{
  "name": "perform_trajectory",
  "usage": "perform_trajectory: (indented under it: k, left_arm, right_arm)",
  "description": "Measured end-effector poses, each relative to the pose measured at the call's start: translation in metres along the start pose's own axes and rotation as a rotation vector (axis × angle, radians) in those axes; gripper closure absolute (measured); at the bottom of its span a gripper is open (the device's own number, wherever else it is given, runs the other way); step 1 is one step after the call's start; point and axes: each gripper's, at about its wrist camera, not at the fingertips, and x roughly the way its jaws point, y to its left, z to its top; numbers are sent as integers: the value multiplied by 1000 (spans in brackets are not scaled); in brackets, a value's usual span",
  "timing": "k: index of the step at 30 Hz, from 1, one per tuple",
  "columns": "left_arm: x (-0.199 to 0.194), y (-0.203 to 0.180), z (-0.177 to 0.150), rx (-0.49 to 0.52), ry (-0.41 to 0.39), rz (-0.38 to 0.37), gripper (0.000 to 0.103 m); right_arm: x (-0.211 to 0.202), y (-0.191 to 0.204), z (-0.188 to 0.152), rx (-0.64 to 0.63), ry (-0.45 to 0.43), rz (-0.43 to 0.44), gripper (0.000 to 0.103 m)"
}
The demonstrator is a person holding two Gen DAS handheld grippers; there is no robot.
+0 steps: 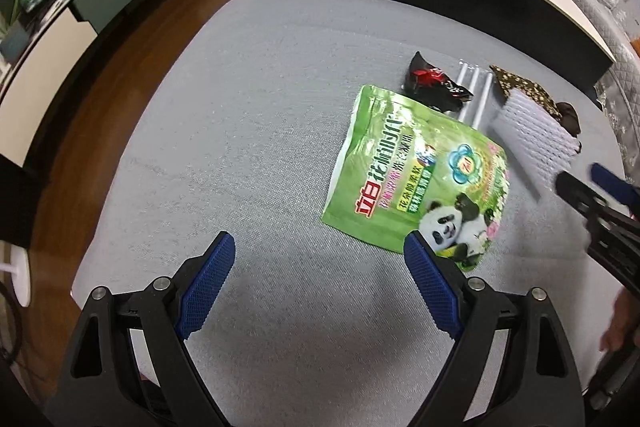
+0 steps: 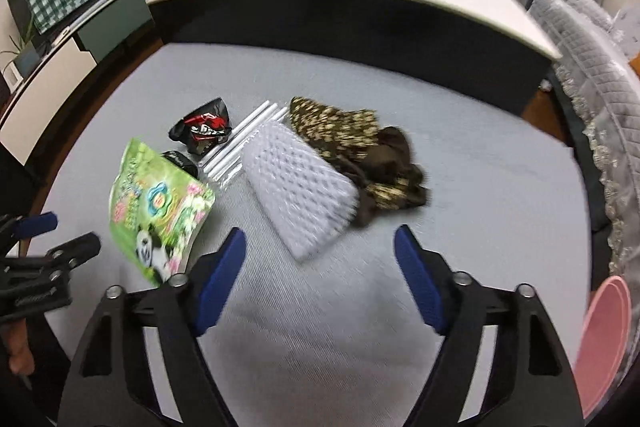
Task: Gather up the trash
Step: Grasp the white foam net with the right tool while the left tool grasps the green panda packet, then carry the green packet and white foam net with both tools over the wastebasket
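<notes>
Readable print sits on one item only: flat green plastic pouch (image 1: 416,183) with a panda picture, lying on the grey fabric surface (image 1: 260,115).

- Left wrist view: red block at the pouch's lower left carries white characters "立白". Beside it, larger white characters run along the pouch; only "花" and "时代" can be made out, the rest is too soft.
- Yellow-green strip beneath holds small dark characters, not legible.
- Round blue-and-yellow flower emblem, its centre mark unreadable.

Crumpled black-and-red wrapper (image 1: 434,83): white lettering, too creased to read.

Right wrist view: pouch (image 2: 160,203) blurred, nothing legible.
</notes>
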Motion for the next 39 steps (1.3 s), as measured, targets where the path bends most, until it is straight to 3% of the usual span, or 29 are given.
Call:
perform_trajectory:
  k: [1,3,5,7,11,18,22,26,29,32,33,35,37,39]
  left_arm:
    - [1,-1,0,5,4,-3,19]
    - [3,-6,-2,21,14,-13,19]
    - [4,-10,-4,37,21,-20,19]
    - [4,-14,-6,49,18,-22,19]
    - [-1,-18,-7,54,13,-47,19]
    - [-9,-56,-13,130,8,-152,19]
    - [-3,-95,-15,234,-6,-93,19]
    - [18,-110,-11,223,29,-13,20]
    - [18,-114,-8,176,11,6,31]
    - [10,-107,-14,159,-4,-13,59]
    - [4,-106,-18,167,-27,18,74]
    - [-4,-102,-24,161,-51,48,82]
    - [-12,-97,-31,138,-61,45,96]
    - [-26,-91,-36,132,-95,61,103]
  right_arm:
    - [6,2,2,6,8,4,38]
    - [15,7,4,11,24,3,56]
    - [18,12,2,3,38,8,84]
    - [15,15,-2,-12,31,9,92]
    - [-11,9,-13,0,-7,11,94]
    - [-84,-46,-50,57,-23,-47,94]
    - [-111,-80,-76,123,-32,-66,93]
    - [-116,-95,-89,192,-51,-35,93]
    - [-115,-97,-92,180,-68,-19,93]
    - [-117,-99,-96,155,-74,-13,93]
    - [-118,-102,-96,163,-79,-2,93]
    - [-125,-105,-96,168,-95,17,93]
    - [-132,-105,-95,161,-119,24,93]
    - [-138,-104,-94,151,-138,27,93]
